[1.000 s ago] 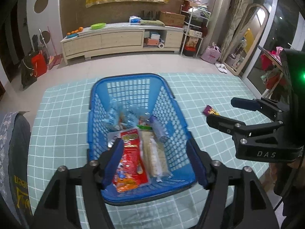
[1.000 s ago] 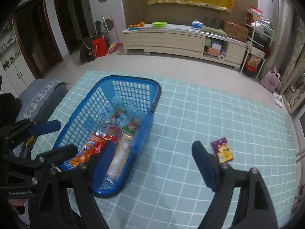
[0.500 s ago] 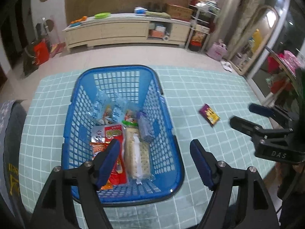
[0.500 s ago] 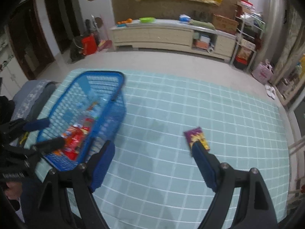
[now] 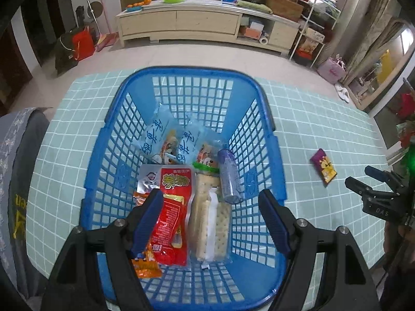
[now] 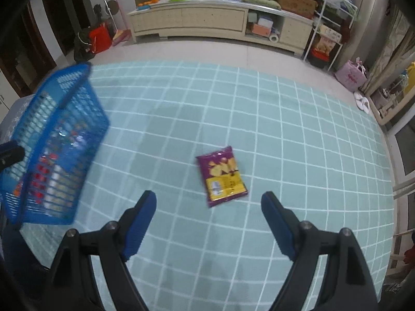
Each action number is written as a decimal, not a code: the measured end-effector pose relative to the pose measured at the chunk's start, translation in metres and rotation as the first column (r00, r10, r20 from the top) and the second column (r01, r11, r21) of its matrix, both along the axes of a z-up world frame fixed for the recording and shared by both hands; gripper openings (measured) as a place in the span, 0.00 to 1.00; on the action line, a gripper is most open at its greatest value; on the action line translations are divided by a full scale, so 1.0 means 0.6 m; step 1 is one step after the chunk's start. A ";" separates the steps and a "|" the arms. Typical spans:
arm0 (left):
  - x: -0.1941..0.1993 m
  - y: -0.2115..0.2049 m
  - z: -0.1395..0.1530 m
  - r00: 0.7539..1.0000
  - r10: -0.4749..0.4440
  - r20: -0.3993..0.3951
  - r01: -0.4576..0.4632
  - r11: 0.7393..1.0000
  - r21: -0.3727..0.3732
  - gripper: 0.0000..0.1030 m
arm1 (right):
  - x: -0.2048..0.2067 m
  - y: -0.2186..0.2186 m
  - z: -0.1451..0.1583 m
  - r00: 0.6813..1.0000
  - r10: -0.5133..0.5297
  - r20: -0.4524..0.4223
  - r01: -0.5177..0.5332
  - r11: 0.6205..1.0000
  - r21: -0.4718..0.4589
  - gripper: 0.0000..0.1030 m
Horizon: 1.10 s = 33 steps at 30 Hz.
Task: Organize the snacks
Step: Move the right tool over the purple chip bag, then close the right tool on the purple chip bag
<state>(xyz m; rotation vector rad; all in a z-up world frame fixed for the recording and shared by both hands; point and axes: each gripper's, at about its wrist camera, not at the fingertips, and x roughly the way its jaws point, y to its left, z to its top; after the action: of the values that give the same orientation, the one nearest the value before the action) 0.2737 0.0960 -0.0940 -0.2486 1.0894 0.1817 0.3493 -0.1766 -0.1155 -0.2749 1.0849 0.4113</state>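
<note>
Almost all the snacks already lie in the blue basket (image 5: 267, 140): a red packet (image 5: 172, 215), crackers (image 5: 211, 223), a small bottle (image 5: 229, 178) and pale blue bags (image 5: 158, 132). Only one purple chip bag (image 6: 221, 175) is left on the green checked cloth (image 6: 298, 134), at about 3 o'clock from the basket. Both the left gripper (image 5: 210, 223) and the right gripper (image 6: 208, 223) are wide open and hold nothing. The chip bag sits at 12 o'clock, just ahead of the right gripper.

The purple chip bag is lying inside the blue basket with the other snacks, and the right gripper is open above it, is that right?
Not quite. The purple chip bag lies on the checked tablecloth, outside the blue basket, as the right wrist view shows. The right gripper is open above it.
</note>
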 end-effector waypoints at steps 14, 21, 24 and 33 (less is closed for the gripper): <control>0.064 0.004 -0.023 0.998 0.028 -0.059 -0.030 0.999 -0.043 0.72 | 0.056 0.011 -0.096 0.996 0.077 -0.035 -0.077 0.997 0.003 0.84; 0.074 0.019 -0.034 0.997 0.051 -0.062 -0.052 0.999 -0.008 0.72 | 0.082 -0.001 -0.119 0.997 0.070 -0.023 -0.070 0.997 -0.016 0.84; 0.078 0.030 -0.043 0.993 0.083 -0.078 -0.086 0.996 -0.032 0.72 | 0.080 -0.001 -0.114 0.996 0.086 -0.012 -0.086 0.996 -0.019 0.76; 0.068 0.025 -0.039 0.997 0.042 -0.062 -0.042 0.999 -0.004 0.72 | 0.056 0.023 -0.096 0.993 0.115 -0.030 -0.115 0.993 0.005 0.51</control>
<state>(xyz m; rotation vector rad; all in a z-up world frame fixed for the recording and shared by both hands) 0.3146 0.1109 -0.1176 -0.2721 1.1470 0.2253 0.3828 -0.1625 -0.1734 -0.3300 1.1012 0.5214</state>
